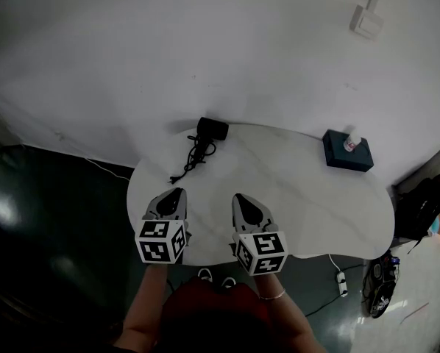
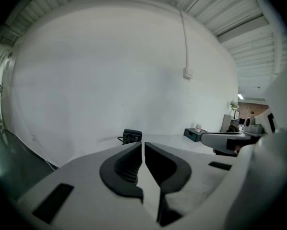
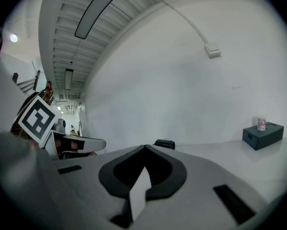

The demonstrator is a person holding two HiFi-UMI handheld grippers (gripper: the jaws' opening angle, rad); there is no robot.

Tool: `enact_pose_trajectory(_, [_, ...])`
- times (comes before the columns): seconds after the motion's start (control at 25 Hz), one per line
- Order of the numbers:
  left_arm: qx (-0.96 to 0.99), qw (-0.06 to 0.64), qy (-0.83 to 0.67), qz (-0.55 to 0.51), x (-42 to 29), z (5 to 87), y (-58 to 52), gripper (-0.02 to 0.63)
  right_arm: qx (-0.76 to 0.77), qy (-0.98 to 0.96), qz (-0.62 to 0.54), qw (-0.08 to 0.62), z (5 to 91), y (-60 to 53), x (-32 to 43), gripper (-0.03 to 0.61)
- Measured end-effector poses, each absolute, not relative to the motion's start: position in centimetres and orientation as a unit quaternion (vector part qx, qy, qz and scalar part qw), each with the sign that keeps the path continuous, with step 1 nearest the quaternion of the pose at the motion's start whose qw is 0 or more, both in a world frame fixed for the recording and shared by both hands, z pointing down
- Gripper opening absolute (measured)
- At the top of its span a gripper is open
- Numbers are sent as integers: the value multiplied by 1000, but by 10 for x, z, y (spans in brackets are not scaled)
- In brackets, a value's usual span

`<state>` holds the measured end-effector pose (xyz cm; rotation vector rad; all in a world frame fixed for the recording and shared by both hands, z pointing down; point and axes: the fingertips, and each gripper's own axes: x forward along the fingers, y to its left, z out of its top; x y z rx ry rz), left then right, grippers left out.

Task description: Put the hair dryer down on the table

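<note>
The black hair dryer (image 1: 212, 129) lies at the far edge of the white table (image 1: 293, 197), its cord (image 1: 193, 157) trailing toward me. It also shows small and far ahead as the hair dryer (image 2: 132, 135) in the left gripper view and the hair dryer (image 3: 164, 143) in the right gripper view. My left gripper (image 1: 174, 194) hovers over the near left part of the table, shut, with nothing between its tips. My right gripper (image 1: 240, 199) is beside it, its jaws meeting at the tips with nothing held. Both are well short of the dryer.
A dark blue box (image 1: 347, 153) with a small white-and-red container (image 1: 352, 143) on top stands at the table's far right. A white wall rises behind the table. Bags and cables (image 1: 382, 282) lie on the floor at the right.
</note>
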<state>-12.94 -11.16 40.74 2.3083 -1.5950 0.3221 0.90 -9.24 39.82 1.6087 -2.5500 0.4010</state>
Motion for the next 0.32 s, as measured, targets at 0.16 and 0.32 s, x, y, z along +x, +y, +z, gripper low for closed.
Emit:
enact_pose_trajectory(0.16, [806,156,-561,111,-120,405,-100,38,524,-841,129,48,395,-82,17,15])
enact_pose_trajectory(0.32, [802,155,-566,111,-114,402,-88,38,520,-843,127,44,391,-71,25,15])
